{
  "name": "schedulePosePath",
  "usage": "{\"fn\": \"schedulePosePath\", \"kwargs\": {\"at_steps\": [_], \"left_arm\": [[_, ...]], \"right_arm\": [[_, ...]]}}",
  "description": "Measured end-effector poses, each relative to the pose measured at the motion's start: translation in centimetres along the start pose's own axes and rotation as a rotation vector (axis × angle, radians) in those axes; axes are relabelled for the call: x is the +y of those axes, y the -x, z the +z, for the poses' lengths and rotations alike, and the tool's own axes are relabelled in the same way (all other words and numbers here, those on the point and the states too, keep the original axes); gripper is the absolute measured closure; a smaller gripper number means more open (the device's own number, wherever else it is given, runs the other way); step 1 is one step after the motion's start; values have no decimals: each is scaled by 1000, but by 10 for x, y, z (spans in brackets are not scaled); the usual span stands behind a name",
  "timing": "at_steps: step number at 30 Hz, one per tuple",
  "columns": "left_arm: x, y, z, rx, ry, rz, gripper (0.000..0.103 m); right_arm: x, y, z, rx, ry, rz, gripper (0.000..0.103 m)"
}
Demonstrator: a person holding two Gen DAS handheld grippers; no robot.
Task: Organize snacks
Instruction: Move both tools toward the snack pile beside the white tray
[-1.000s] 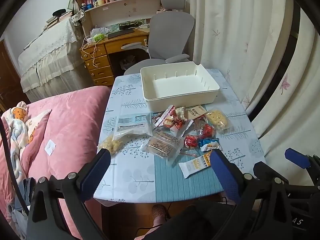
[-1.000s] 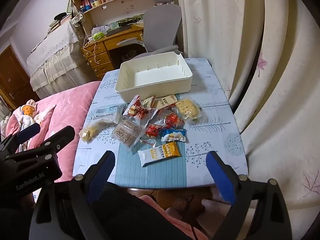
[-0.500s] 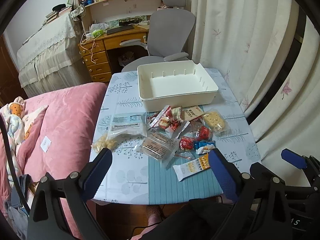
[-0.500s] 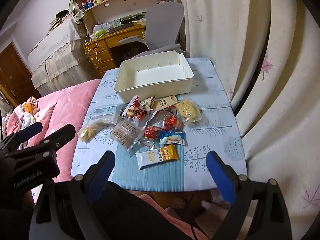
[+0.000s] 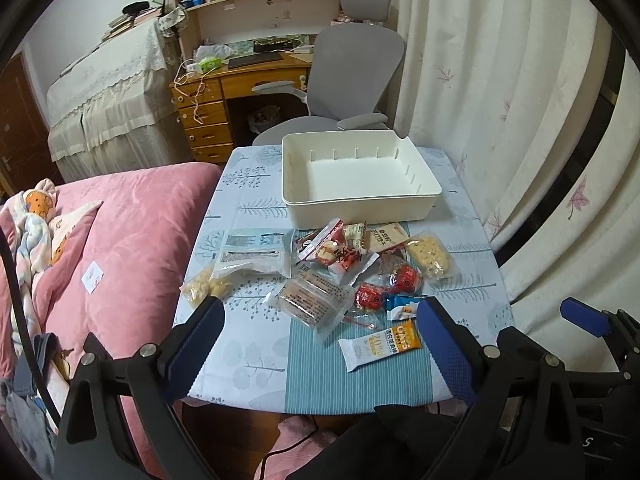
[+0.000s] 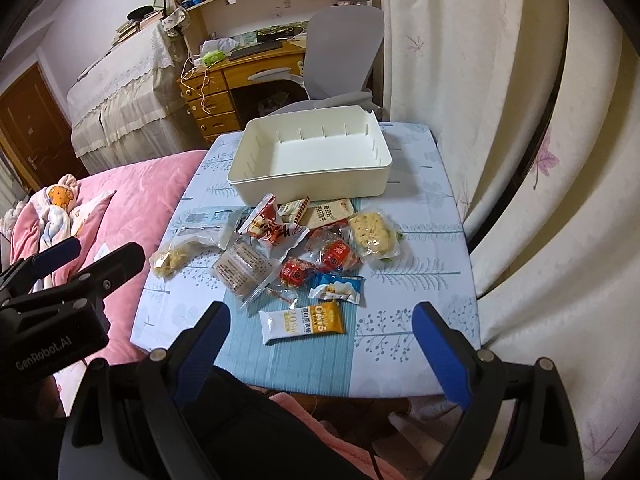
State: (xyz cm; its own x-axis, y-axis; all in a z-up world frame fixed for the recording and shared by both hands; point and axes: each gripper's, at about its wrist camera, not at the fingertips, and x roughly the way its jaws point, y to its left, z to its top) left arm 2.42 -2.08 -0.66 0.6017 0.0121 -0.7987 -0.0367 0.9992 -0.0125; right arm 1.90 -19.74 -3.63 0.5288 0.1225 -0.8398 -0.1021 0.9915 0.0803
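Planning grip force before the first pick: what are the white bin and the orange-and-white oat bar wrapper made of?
The white rectangular bin looks like rigid moulded plastic, matte, with slotted inner walls. The orange-and-white oat bar wrapper looks like thin printed plastic film, slightly glossy, lying flat; probably crinkly and slippery.

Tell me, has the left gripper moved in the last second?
Yes. In the left wrist view the left gripper has drawn back toward the near table edge: its fingertips now frame the oats bar from farther off the white bin.

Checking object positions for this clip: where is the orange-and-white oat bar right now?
In both wrist views the oat bar lies nearest the table's front edge, just in front of the blue-and-white packet, between the open fingers of the right gripper.
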Motion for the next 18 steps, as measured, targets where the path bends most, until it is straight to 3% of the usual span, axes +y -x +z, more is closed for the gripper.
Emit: {"fn": "schedulePosePath", "kwargs": {"at_steps": [18], "left_arm": [[-2,8,-6,-5,54,123,6]], "right_arm": [[-12,5,0,6,24,25,10]]}}
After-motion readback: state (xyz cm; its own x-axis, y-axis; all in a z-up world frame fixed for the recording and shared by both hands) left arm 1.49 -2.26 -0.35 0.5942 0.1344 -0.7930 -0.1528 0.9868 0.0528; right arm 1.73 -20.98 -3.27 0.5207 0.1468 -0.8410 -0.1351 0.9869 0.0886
